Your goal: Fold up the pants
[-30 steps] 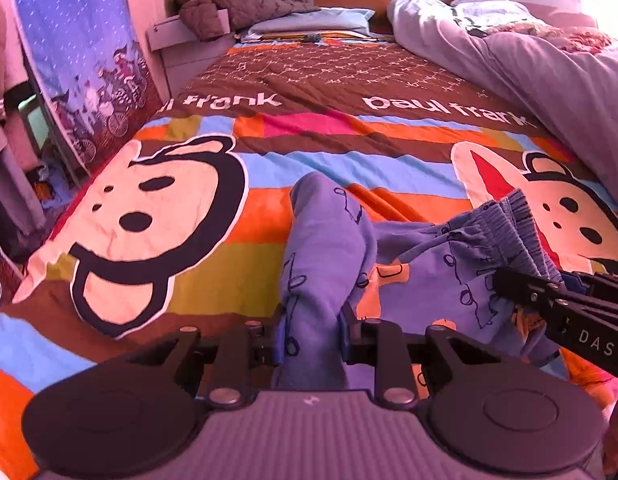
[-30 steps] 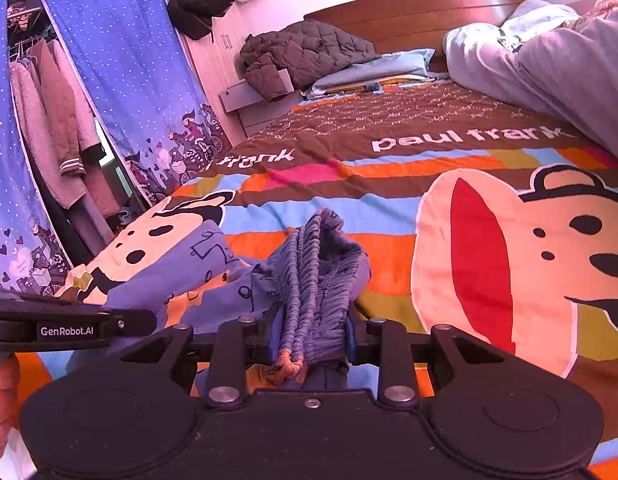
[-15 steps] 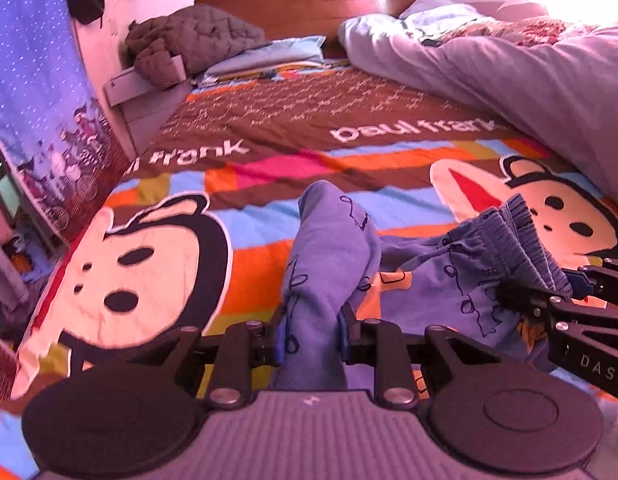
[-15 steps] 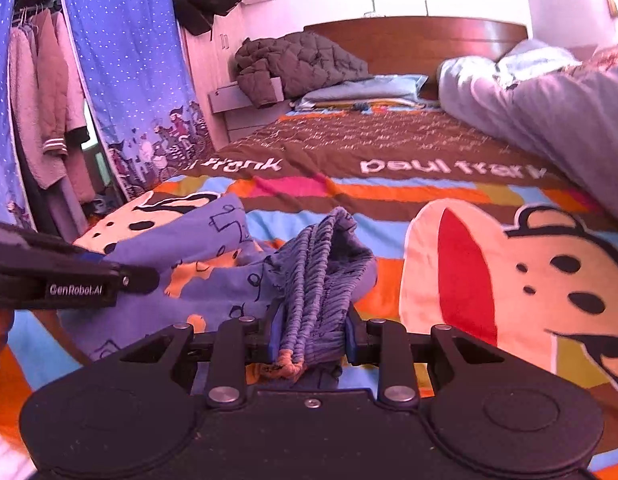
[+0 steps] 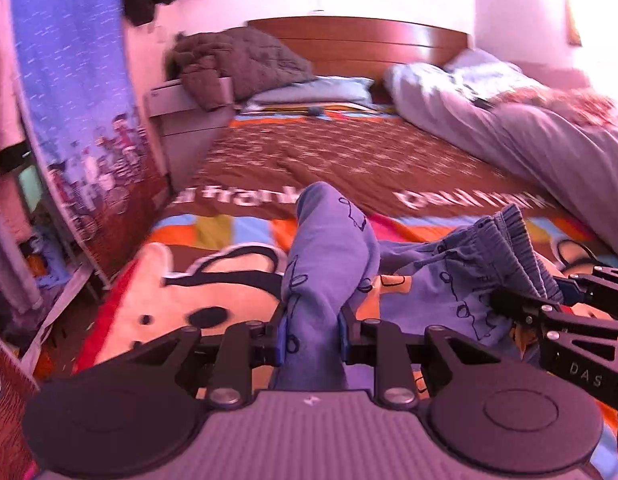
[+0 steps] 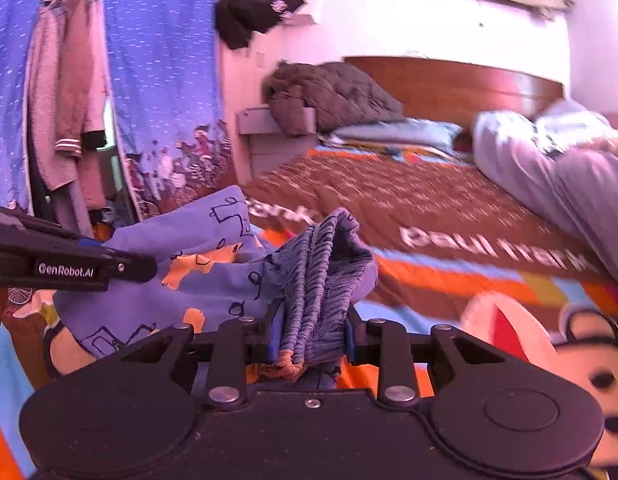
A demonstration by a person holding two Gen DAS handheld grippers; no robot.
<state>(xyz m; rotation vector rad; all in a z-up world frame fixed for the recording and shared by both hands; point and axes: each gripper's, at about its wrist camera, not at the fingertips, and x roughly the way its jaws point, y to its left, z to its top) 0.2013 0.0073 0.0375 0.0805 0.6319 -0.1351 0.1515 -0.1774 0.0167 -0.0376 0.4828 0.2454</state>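
A: Where are the pants (image 5: 329,264)?

B: In the middle of both views, held up a bit over the bed (image 5: 349,152). They are blue with little drawings.

A: Who holds them?

B: The left hand-held gripper (image 5: 311,338) is clamped on a leg end. The right hand-held gripper (image 6: 311,334) is clamped on the bunched stretchy waist (image 6: 321,280).

A: Why one at each end?

B: I think so the pants stretch out long between them. Then one end can go over the other.

A: Which way do they point?

B: Their long way runs side to side, from leg end at the left to waist at the right. The cloth sags in between.

A: What's behind?

B: A striped blanket (image 5: 237,232) with a cartoon face, a pillow (image 5: 313,90) near the top middle, a brown jacket (image 6: 333,96), and a blue curtain (image 6: 161,80) at the upper left.
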